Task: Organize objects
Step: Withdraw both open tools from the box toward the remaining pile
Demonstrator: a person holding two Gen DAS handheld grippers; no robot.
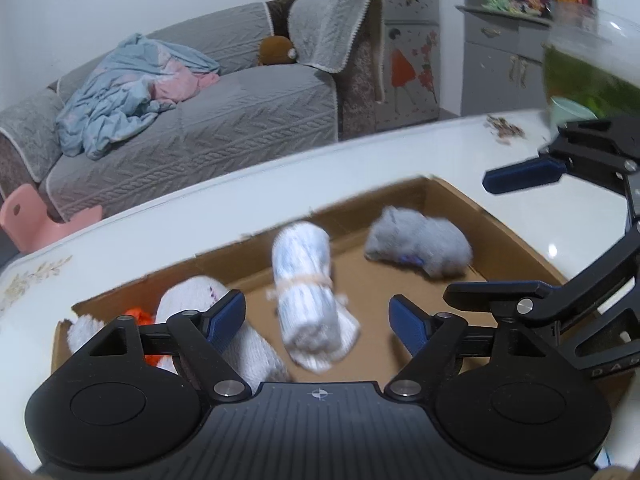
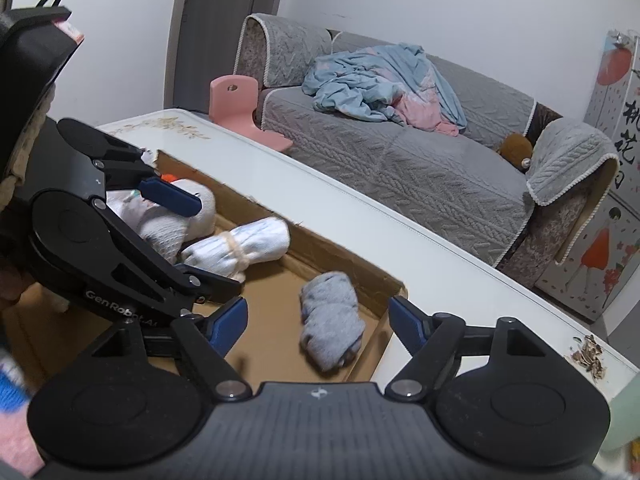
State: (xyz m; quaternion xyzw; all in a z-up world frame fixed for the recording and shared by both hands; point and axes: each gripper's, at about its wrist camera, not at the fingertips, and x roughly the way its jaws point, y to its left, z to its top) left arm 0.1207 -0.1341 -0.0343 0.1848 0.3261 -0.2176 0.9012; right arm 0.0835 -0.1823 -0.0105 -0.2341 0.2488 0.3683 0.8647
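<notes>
Both my claws gape over the shallow brown cardboard box [image 1: 444, 204] on the white bench [image 1: 168, 224].
My left claw [image 1: 318, 320] frames the banded white sock roll [image 1: 308, 292], untouched; my right claw [image 2: 318, 322] frames the grey sock bundle [image 2: 332, 320].

Box on table, three sock rolls inside.
Banded roll [image 1: 310, 300] ahead of left gripper [image 1: 318, 320]; fuzzy roll [image 1: 418, 246] farther right, big roll [image 1: 208, 320] left, in cardboard box [image 1: 404, 196].
</notes>
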